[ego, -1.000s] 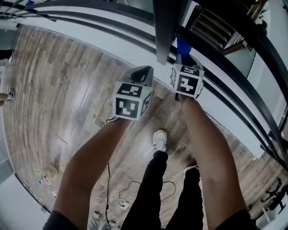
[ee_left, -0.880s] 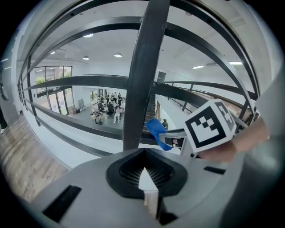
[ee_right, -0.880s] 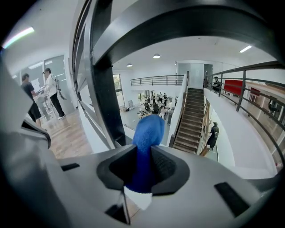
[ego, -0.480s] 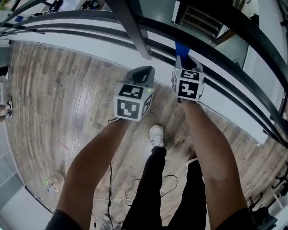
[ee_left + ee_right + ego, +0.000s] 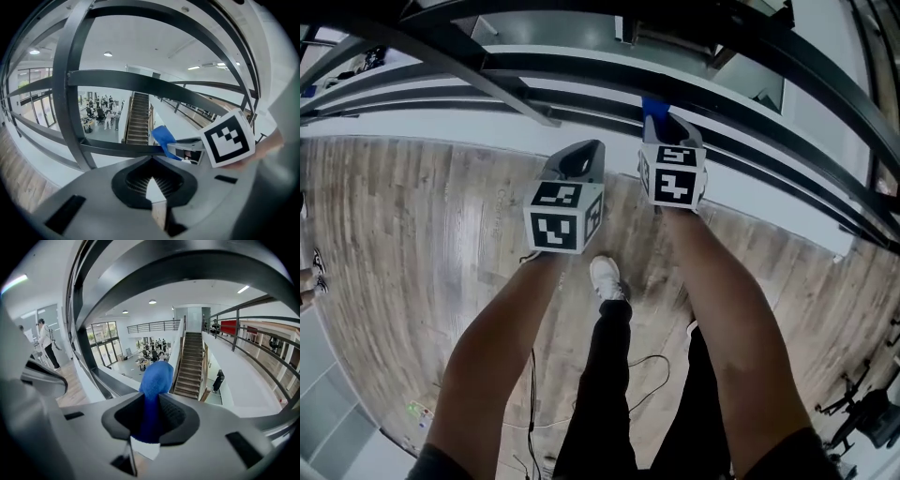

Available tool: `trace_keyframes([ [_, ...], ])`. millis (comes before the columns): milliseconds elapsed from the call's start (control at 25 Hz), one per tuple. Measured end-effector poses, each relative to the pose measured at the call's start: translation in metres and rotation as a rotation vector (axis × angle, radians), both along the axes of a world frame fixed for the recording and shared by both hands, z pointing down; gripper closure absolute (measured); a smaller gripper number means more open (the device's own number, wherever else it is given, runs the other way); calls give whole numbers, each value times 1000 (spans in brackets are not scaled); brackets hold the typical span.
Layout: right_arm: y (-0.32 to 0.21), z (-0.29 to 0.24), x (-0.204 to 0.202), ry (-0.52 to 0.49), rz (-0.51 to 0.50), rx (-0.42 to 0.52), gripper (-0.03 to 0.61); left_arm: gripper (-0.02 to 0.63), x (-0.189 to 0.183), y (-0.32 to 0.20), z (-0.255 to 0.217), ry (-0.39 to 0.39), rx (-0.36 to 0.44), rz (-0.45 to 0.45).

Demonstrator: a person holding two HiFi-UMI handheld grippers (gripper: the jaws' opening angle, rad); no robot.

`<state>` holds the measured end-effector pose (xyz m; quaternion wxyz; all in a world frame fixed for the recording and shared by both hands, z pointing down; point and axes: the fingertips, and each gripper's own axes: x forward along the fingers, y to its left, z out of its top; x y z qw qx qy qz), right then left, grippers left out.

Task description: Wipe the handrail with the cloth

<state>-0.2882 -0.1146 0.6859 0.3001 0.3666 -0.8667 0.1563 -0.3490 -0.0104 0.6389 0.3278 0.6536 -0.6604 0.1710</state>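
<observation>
Head view: right gripper (image 5: 664, 120) is clamped on the blue cloth (image 5: 654, 104). The cloth sticks out past the jaw tips and sits just under a dark railing bar (image 5: 581, 66), with the thick handrail (image 5: 750, 37) above that. Can't tell from here whether the cloth touches either one. Left gripper (image 5: 581, 152) is just beside the right one, slightly lower and apart from the bars. Both bare forearms reach forward roughly parallel, right forearm (image 5: 722, 300) and left forearm (image 5: 502, 337), with each marker cube facing up toward the camera. Below them are black trousers, a white shoe (image 5: 605, 278) and the wood floor (image 5: 403, 244). Left gripper view: left gripper (image 5: 152, 182) has its jaws closed together with nothing between them, and it points at the railing. The right gripper's marker cube (image 5: 229, 138) shows at right, with the cloth (image 5: 163, 138) poking out of those jaws toward a horizontal bar (image 5: 117, 149). The cloth overlaps that bar in the picture, contact unclear. A staircase (image 5: 138, 119) is visible beyond. Right gripper view: right gripper (image 5: 152, 420) has its jaws pinched on the cloth (image 5: 154, 390), which runs up the middle of the jaw gap, its rounded end standing clear past the tips. The handrail (image 5: 187, 268) arcs overhead as a wide dark band, and the cloth end sits below it with open background between them. Part of the left gripper (image 5: 44, 376) shows at the left edge.
</observation>
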Motion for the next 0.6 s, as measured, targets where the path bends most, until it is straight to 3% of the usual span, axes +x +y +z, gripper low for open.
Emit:
trace_keyframes([
  [600,-48,-3,170,1,123,-10,479,611,142,-54,8,30,-20,73],
])
